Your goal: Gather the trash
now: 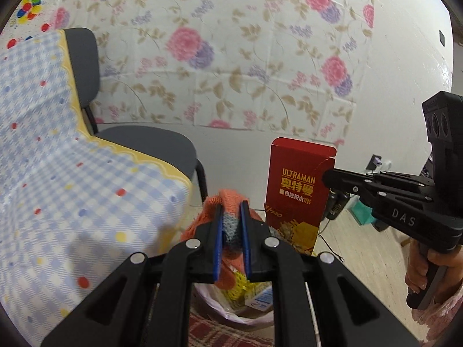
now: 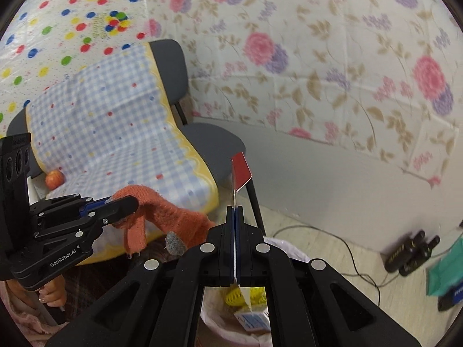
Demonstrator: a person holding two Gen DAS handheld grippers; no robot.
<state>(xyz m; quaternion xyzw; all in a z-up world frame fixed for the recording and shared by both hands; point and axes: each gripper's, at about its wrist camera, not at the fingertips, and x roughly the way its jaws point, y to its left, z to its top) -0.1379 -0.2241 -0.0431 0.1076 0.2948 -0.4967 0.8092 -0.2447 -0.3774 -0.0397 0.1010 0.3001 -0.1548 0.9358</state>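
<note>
My left gripper (image 1: 231, 206) is shut on an orange knitted glove (image 1: 189, 230), which hangs between its blue pads. From the right, my right gripper (image 1: 328, 176) holds a red Ultraman box (image 1: 295, 190) upright by its edge. The right wrist view shows the right gripper (image 2: 235, 208) shut on that red box (image 2: 240, 170), seen edge-on. In that view the left gripper (image 2: 127, 202) is at the left with the glove (image 2: 173, 214) drooping from it. Under both grippers stands a trash bin with a white liner (image 2: 285, 247) (image 1: 249, 316), holding yellow items and a blue-and-white carton.
A grey chair draped with a blue gingham cloth (image 1: 72, 188) (image 2: 115, 133) stands left of the bin, an apple (image 2: 55, 179) beside it. Black bottles (image 2: 411, 251), a cable and a teal item (image 2: 445, 274) lie on the floor at the right. A floral cloth covers the wall.
</note>
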